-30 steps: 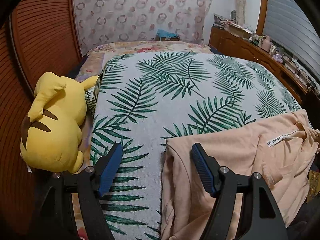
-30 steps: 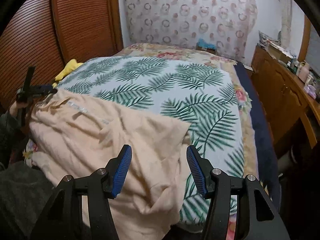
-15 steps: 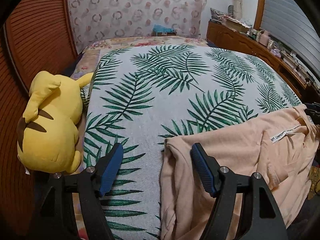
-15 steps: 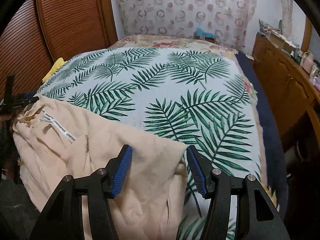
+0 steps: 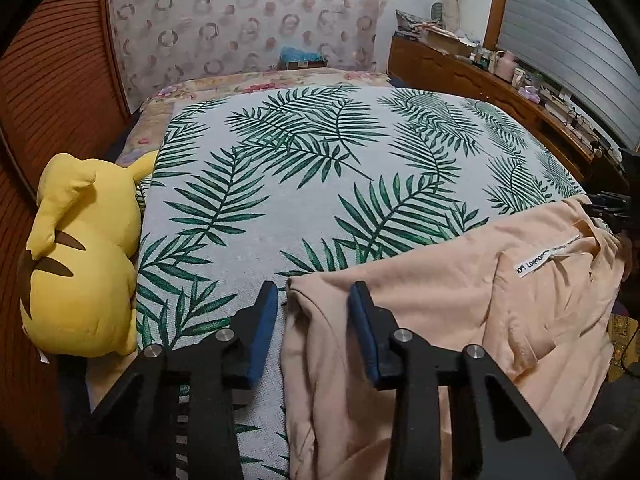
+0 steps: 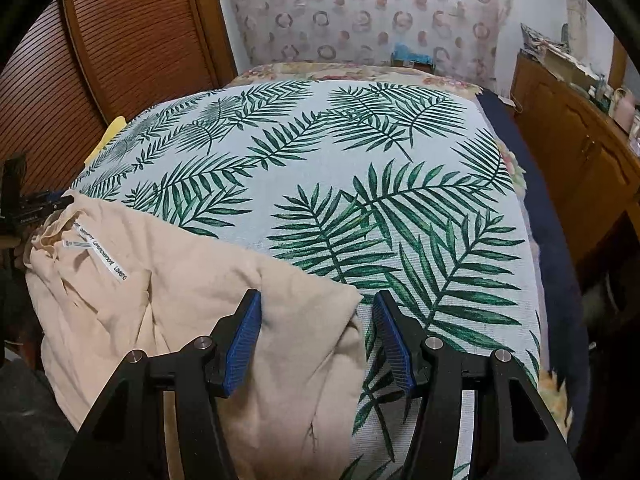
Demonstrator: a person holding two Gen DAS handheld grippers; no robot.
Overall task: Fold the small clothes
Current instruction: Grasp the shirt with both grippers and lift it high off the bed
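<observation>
left gripper (image 5: 313, 304) spread, right gripper (image 6: 316, 312) spread | 1 peach garment (image 5: 440, 312) | 1 yellow plush (image 5: 80, 264) | 1 bedspread (image 5: 320, 184)

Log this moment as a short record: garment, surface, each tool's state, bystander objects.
garment: peach cotton garment, crumpled, white label showing, draped over near bed edge
surface: white bedspread with green palm-leaf print
left tool: open, straddling the garment's left corner
right tool: open, straddling the garment's right corner
bystander: yellow plush toy at the bed's left side, apart from garment
fold: not yet begun
</observation>
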